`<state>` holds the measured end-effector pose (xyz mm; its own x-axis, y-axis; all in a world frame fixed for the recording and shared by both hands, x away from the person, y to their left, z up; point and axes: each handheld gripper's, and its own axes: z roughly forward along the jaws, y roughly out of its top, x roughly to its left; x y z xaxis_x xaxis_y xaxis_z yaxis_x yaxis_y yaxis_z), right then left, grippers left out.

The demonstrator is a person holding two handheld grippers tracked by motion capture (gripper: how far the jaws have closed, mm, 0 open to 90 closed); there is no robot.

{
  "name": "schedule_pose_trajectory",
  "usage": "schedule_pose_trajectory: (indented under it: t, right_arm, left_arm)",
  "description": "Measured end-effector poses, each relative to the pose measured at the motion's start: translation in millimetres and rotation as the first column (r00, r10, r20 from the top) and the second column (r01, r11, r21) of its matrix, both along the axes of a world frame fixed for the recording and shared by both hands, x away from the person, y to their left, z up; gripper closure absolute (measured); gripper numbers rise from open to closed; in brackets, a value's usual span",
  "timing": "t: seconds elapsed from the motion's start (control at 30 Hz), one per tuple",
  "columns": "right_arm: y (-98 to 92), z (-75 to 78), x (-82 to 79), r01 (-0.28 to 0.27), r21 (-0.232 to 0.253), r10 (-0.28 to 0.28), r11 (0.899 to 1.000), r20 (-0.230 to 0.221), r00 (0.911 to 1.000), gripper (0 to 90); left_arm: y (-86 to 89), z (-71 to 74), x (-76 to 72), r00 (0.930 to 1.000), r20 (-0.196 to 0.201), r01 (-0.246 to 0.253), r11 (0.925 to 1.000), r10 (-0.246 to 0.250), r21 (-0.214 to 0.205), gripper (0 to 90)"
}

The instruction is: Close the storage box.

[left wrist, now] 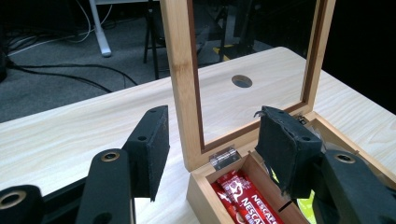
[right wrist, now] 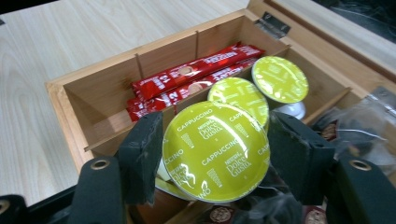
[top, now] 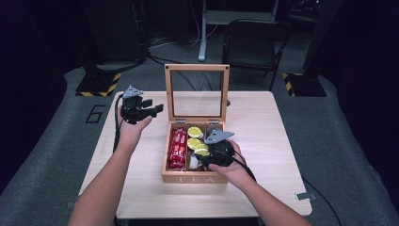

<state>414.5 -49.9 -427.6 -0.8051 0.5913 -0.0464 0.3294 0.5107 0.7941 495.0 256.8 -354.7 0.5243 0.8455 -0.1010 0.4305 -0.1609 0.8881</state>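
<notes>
A wooden tea box (top: 193, 178) stands mid-table with its glass lid (top: 196, 68) propped upright. Red Nescafe sachets (top: 178, 148) fill its left compartment. Green-lidded cappuccino capsules (top: 194, 133) lie in the middle one. My right gripper (top: 207, 155) reaches into the box from the front. In the right gripper view, my right gripper (right wrist: 215, 161) is shut on one green capsule (right wrist: 215, 140), both pads against its rim, with two more capsules (right wrist: 280, 79) behind it. My left gripper (top: 141, 109) hovers left of the lid. Its jaws stand open and hold nothing (left wrist: 212, 140).
The light wooden table (top: 263, 122) has bare room left and right of the box. A round cable hole (left wrist: 241, 80) sits behind the lid. Clear-wrapped dark pods (right wrist: 355, 121) fill the right compartment. A black chair (top: 251, 44) stands beyond the far edge.
</notes>
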Motion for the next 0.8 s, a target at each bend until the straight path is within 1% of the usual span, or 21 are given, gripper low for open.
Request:
schedule_pose_trajectory:
  t: [0.1,0.27,0.33,0.37,0.5,0.6,0.63,0.67,0.73,0.77,0.8]
  right_arm:
    - [-4.8,3.5,1.1,0.003,0.001,-0.003,1.0,0.01,0.9999,36.5]
    - [-14.3,8.0,1.9,0.028,0.009,-0.028,1.0,0.016,0.9995,36.6]
    - [-19.2,9.0,3.5,0.032,0.003,-0.033,0.999,0.023,0.9992,36.6]
    - [-21.4,9.4,3.3,0.047,0.007,-0.047,0.999,0.015,0.9988,36.6]
    - [-28.8,10.8,6.0,0.059,0.011,-0.059,0.998,0.029,0.9978,36.6]
    - [-35.4,12.3,6.2,0.081,0.01,-0.081,0.997,0.022,0.9965,36.6]
    - [-36.7,12.2,6.8,0.084,0.015,-0.084,0.996,0.028,0.996,36.6]
    - [-39.3,12.5,7.4,0.082,0.01,-0.082,0.997,0.034,0.996,36.6]
    - [-44.1,12.9,7.0,0.101,0.009,-0.102,0.995,0.032,0.9943,36.6]
    - [-46.4,13.0,8.1,0.095,0.003,-0.095,0.995,0.044,0.9945,36.6]
    - [-48.6,13.2,7.6,0.105,0.006,-0.105,0.994,0.037,0.9938,36.6]
  left_arm:
    - [-0.6,-0.4,0.1,1.0,-0.001,-0.002,1.0,0.002,-0.001,43.5]
    - [-0.9,-0.4,0.0,1.0,-0.001,-0.002,1.0,0.002,-0.001,43.4]
    - [-0.8,-0.4,0.0,1.0,-0.001,-0.004,1.0,0.004,0.0,43.4]
    - [-0.7,-0.4,0.0,1.0,-0.001,-0.005,1.0,0.005,-0.001,43.5]
    - [-1.0,-0.5,0.2,1.0,0.0,-0.006,1.0,0.006,-0.002,43.4]
    - [-1.1,-0.5,0.2,1.0,0.001,-0.005,1.0,0.005,-0.002,43.4]
    - [-0.9,-0.4,0.2,1.0,0.0,-0.005,1.0,0.005,-0.003,43.4]
    - [-0.8,-0.5,0.2,1.0,0.0,-0.006,1.0,0.006,-0.005,43.4]
    - [-0.5,-0.4,0.4,1.0,0.0,-0.008,1.0,0.008,-0.003,43.4]
    - [-0.4,-0.4,0.4,1.0,0.001,-0.008,1.0,0.008,-0.004,43.4]
    - [-0.3,-0.4,0.4,1.0,0.001,-0.008,1.0,0.008,-0.005,43.5]
